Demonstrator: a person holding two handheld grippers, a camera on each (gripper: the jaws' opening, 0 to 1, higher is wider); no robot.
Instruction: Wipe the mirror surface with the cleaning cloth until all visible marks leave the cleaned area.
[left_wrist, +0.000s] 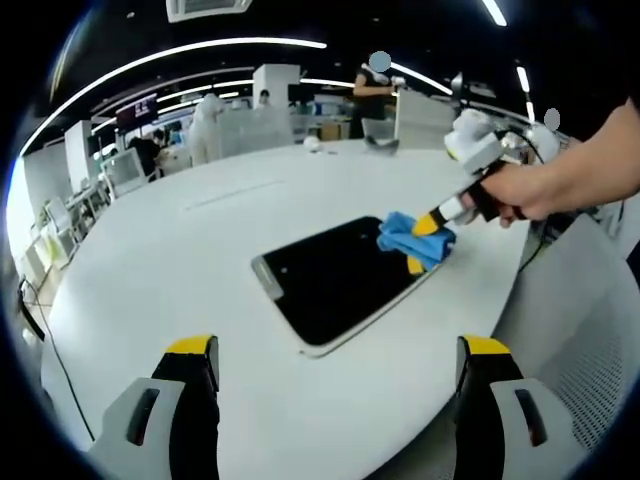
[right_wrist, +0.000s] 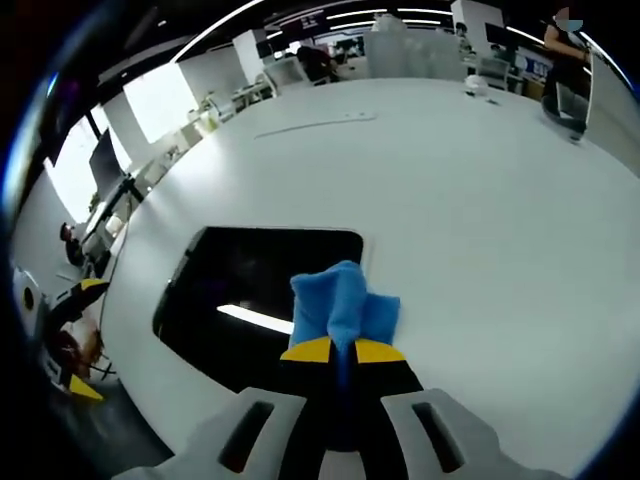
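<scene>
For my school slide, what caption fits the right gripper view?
Right claw presses a blue cloth on the dark mirror lying on a white table.

Left gripper (left_wrist: 338, 375): two grey moulded jaws rising from the lower frame of the left gripper view, black along the inner faces, yellow caps on the tips, a dark oval slot sunk into each grey shell. Right gripper (right_wrist: 337, 350): same build at the bottom centre of the right gripper view, pale grey shells with dark slanted slots, black inner bars, yellow tips. Seen at the right of the left gripper view: black neck, white band, pale grey body. Hand (left_wrist: 530, 190) bare, no sleeve or glove.
</scene>
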